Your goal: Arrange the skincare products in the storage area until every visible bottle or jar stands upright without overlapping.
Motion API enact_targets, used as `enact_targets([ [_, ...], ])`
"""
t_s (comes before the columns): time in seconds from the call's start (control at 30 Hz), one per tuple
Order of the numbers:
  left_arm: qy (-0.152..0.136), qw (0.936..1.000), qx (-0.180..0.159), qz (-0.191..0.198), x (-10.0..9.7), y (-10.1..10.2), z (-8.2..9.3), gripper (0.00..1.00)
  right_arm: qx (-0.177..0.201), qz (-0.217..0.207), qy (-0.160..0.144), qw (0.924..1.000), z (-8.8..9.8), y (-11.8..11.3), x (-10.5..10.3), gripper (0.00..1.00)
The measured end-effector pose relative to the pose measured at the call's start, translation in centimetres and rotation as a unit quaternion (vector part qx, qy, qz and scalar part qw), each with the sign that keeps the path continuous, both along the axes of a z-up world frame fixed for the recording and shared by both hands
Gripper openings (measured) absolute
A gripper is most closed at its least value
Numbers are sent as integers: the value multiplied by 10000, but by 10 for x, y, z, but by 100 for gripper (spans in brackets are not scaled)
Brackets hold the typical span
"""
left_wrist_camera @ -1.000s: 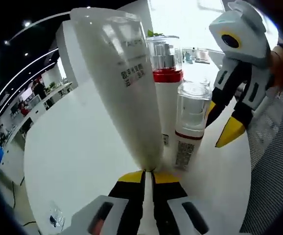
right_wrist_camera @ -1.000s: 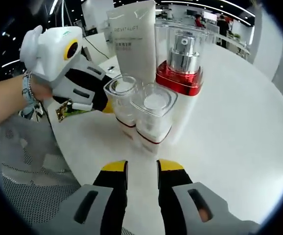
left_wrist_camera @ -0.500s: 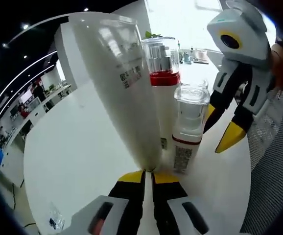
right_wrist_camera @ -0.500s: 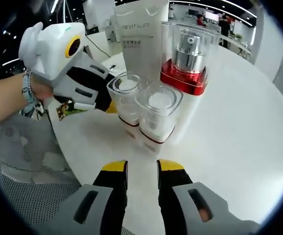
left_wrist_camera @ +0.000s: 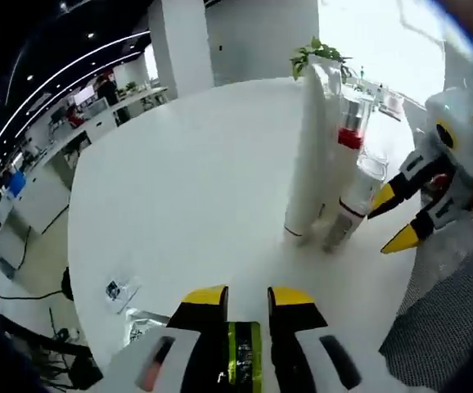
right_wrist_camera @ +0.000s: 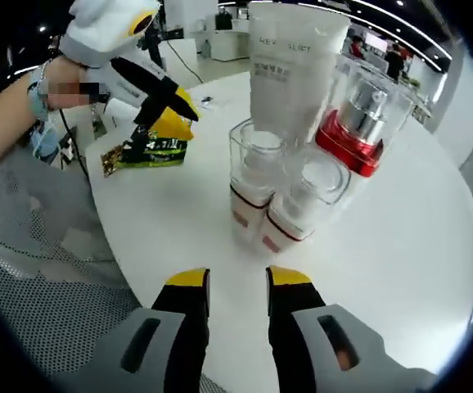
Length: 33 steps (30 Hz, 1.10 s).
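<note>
So you've let go of the tall white tube point(left_wrist_camera: 308, 155). A second ago your left tool point(left_wrist_camera: 246, 296) was pinched shut on its bottom end; now it's pulled back with the jaws apart and nothing between them, and the tube stands on its own on the white surface point(left_wrist_camera: 179, 188). That's basically the job looking done: everything in the cluster is upright and nothing is lying across anything else.

In the right gripper view the tube point(right_wrist_camera: 290, 65) is a matte, flattened wedge, wide end up, with printed text on the face. Right beside it is the red-collared pump bottle point(right_wrist_camera: 358, 123) with a shiny metal pump under a clear hard cap. In front sit two small clear-capped bottles point(right_wrist_camera: 281, 201), white bodies with thin red bands, packed tight against each other, maybe touching.

Your right tool point(right_wrist_camera: 238, 278) hangs just short of the small bottles, jaws parted, holding nothing. A green snack packet point(right_wrist_camera: 148, 151) lies near the edge, well apart from the cluster.

That tube looks tippy on its narrow base, so I'd back away gently.
</note>
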<state>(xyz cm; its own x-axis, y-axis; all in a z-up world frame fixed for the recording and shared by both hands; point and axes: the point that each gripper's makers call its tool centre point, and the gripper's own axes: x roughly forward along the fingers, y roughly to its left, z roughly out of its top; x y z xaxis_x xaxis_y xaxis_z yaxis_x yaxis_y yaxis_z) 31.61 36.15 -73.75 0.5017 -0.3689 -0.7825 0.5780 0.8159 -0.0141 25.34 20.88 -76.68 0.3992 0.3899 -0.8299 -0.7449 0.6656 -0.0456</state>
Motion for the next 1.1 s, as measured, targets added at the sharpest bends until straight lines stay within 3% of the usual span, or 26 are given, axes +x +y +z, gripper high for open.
enact_targets([
  [0.2,-195,9933,-82,1132,-15,59,19,21,-192,304,-188,9992,1,8,-4,25],
  [0.33,-162,9859,380,1621,-26,104,6,21,-113,529,-295,9981,3,21,-7,25],
  [0.4,-106,9788,263,2030,-29,118,-2,22,61,713,-366,9968,7,34,-9,25],
  [0.57,108,9647,-224,2622,-36,125,-20,22,507,1093,-842,9891,24,67,-11,25],
  [0.7,306,9667,-33,2542,-40,129,-31,22,935,1255,-781,9846,37,96,-12,25],
  [0.83,509,9674,-189,2473,-39,123,-38,24,1158,1344,-912,9799,48,127,7,25],
  [0.93,802,9657,-115,2466,-45,121,-48,26,1534,1137,-587,9798,49,151,18,25],
  [1.0,827,9675,54,2389,-47,122,-52,26,1693,918,-378,9806,46,164,27,26],
  [1.1,891,9664,89,2408,-46,123,-56,26,1725,800,-400,9809,39,181,44,26],
])
